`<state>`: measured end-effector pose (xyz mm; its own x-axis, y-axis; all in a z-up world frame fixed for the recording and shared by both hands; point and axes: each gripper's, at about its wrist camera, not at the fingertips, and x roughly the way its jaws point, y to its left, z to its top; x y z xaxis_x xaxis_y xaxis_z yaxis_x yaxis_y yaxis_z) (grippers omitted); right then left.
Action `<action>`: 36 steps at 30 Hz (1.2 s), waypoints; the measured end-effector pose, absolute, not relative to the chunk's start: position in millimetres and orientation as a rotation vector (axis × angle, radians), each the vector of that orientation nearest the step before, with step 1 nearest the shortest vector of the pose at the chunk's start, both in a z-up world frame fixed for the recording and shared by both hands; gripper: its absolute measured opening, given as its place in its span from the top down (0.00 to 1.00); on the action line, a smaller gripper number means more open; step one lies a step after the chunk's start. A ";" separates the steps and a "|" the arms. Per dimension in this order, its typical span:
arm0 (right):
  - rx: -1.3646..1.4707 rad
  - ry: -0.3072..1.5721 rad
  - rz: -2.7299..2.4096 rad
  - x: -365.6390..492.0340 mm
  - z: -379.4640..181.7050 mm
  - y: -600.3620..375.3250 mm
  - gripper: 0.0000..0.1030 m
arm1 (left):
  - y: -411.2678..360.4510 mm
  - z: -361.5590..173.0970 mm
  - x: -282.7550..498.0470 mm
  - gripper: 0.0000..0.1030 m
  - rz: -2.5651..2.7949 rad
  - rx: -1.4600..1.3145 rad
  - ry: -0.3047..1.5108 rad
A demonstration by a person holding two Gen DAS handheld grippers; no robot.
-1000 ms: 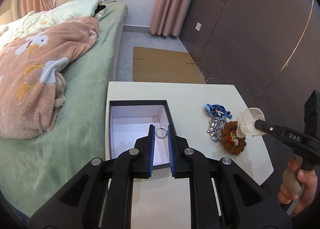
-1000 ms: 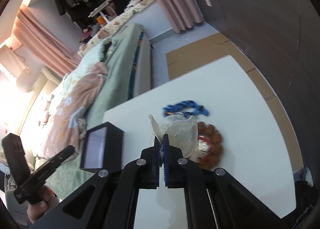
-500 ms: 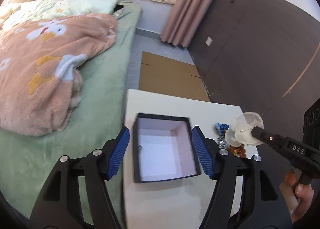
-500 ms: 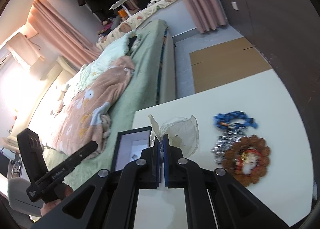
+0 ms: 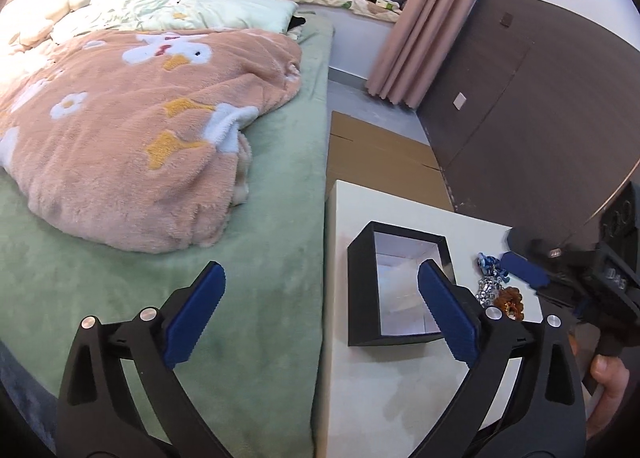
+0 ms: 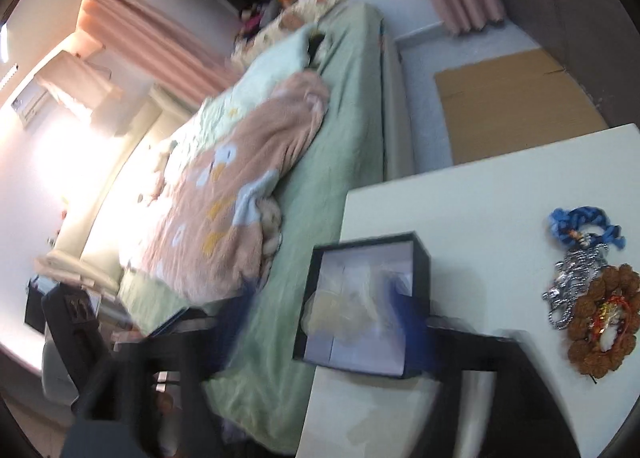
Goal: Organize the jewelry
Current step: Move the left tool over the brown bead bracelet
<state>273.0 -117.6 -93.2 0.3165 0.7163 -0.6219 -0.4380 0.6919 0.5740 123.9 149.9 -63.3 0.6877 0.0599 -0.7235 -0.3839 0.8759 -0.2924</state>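
A black jewelry box [image 5: 400, 290] with a white inside stands open on the white table [image 5: 400, 398]; it also shows in the right wrist view [image 6: 368, 306]. My left gripper [image 5: 320, 314] is open and empty, above the table's left edge. My right gripper [image 6: 320, 322] is open and blurred over the box; a clear plastic pouch [image 6: 344, 314] lies at the box mouth. A blue braided band [image 6: 584, 228], a silver chain [image 6: 572, 290] and a brown bead bracelet [image 6: 604, 330] lie to the right of the box.
A bed with a green sheet [image 5: 120, 298] and a pink blanket [image 5: 132, 146] runs along the table's left side. Flat cardboard [image 5: 380, 154] lies on the floor beyond the table. A dark wall [image 5: 520, 118] stands to the right.
My left gripper opened, dropped the ring and drew back to the left. My right gripper moved over the box and opened, letting go of the plastic pouch.
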 end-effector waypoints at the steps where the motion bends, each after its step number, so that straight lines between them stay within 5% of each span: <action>1: 0.316 0.984 0.772 272.3 -92.7 -120.9 0.22 | 150.0 -62.5 123.6 0.05 0.258 -0.441 0.779; 10: 0.355 0.937 0.598 279.0 -93.5 -193.2 0.22 | 122.9 -56.6 133.2 0.05 0.224 -0.376 0.784; 19: 0.354 0.883 0.495 273.3 -89.3 -256.7 0.07 | 73.4 -51.8 157.2 0.05 0.176 -0.283 0.802; 36: 0.345 0.981 0.468 270.7 -106.1 -337.7 0.07 | -38.4 -65.7 193.0 0.05 0.025 -0.116 0.868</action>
<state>270.7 -337.7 -106.1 0.4708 0.5244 -0.7094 -0.2209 0.8486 0.4807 193.0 -38.4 -65.7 0.6465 -0.0258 -0.7625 -0.0689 0.9934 -0.0921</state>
